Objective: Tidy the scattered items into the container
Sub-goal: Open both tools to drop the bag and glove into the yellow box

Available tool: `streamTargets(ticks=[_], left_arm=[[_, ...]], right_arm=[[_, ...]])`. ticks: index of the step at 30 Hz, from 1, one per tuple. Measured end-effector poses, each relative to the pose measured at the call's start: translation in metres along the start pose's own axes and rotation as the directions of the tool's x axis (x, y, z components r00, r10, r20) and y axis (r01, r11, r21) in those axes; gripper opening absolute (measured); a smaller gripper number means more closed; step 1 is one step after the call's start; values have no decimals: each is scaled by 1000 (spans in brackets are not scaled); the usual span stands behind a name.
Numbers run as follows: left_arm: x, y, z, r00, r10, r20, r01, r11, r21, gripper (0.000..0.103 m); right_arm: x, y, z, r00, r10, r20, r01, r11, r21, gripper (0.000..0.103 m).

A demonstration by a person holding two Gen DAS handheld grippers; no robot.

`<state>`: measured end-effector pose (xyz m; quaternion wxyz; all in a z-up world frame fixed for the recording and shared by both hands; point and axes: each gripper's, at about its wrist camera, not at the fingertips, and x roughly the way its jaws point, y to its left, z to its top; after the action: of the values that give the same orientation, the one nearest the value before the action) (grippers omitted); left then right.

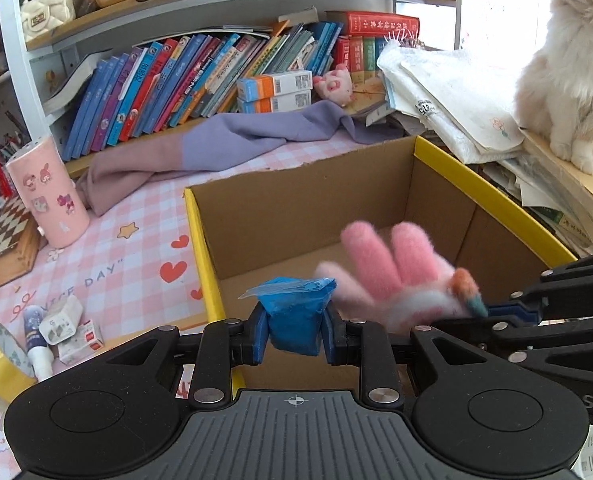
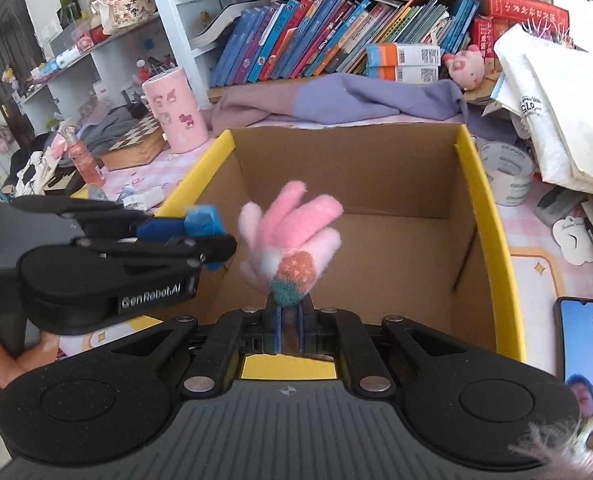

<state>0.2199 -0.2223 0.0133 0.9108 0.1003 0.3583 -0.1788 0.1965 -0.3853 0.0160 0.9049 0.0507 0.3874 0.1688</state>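
An open cardboard box (image 1: 200, 248) with yellow edges stands on the pink checked cloth; it also shows in the right wrist view (image 2: 472, 184). My left gripper (image 1: 295, 326) is shut on a blue plastic packet (image 1: 294, 320) and holds it over the box's near left edge; it shows in the right wrist view (image 2: 206, 236) too. My right gripper (image 2: 289, 312) is shut on a fluffy pink glove (image 2: 292, 232) and holds it above the inside of the box. The glove shows in the left wrist view (image 1: 392, 276), close to the right of the packet.
Small white boxes and a tube (image 1: 56, 332) and a tape roll (image 1: 0, 352) lie left of the box. A pink cylinder (image 1: 48, 192), a chessboard box (image 1: 4, 236), a purple cloth (image 1: 216, 140), a phone (image 2: 584, 352), a white tub (image 2: 504, 172) and a cat (image 1: 572, 60) surround it.
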Motion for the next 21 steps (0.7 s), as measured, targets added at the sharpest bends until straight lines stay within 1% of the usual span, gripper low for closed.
streamTargets(ticks=[4, 8, 11, 15, 17, 18, 19, 20, 21], left_arm=[[4, -2, 6, 1000, -4, 6, 4, 1000, 20, 26], [16, -8, 9, 1000, 5, -28, -3, 998, 58, 26], [22, -14, 7, 999, 13, -50, -9, 997, 81, 26], [22, -21, 4, 999, 18, -42, -14, 994, 110, 28], [21, -23, 4, 999, 23, -32, -19, 994, 108, 31], [19, -24, 3, 999, 24, -24, -21, 994, 109, 39], [17, -25, 4, 1000, 27, -9, -26, 993, 112, 50], [14, -26, 3, 999, 43, 12, -44, 992, 116, 53], [10, -27, 2, 997, 65, 37, -68, 990, 120, 60]], right_arm=[[8, -10, 10, 998, -61, -1, 61, 998, 1, 7], [18, -21, 17, 994, -109, -26, 108, 994, -10, 7], [23, -24, 17, 992, -123, -31, 122, 992, -29, 8], [25, -23, 15, 991, -130, -27, 129, 991, -37, 9], [24, -23, 15, 990, -135, -25, 134, 990, -37, 15], [24, -23, 15, 990, -137, -22, 136, 990, -38, 15], [24, -22, 15, 991, -136, -17, 135, 990, -37, 20], [22, -22, 15, 990, -141, -7, 141, 989, -35, 22], [19, -22, 15, 990, -144, 3, 144, 989, -33, 23]])
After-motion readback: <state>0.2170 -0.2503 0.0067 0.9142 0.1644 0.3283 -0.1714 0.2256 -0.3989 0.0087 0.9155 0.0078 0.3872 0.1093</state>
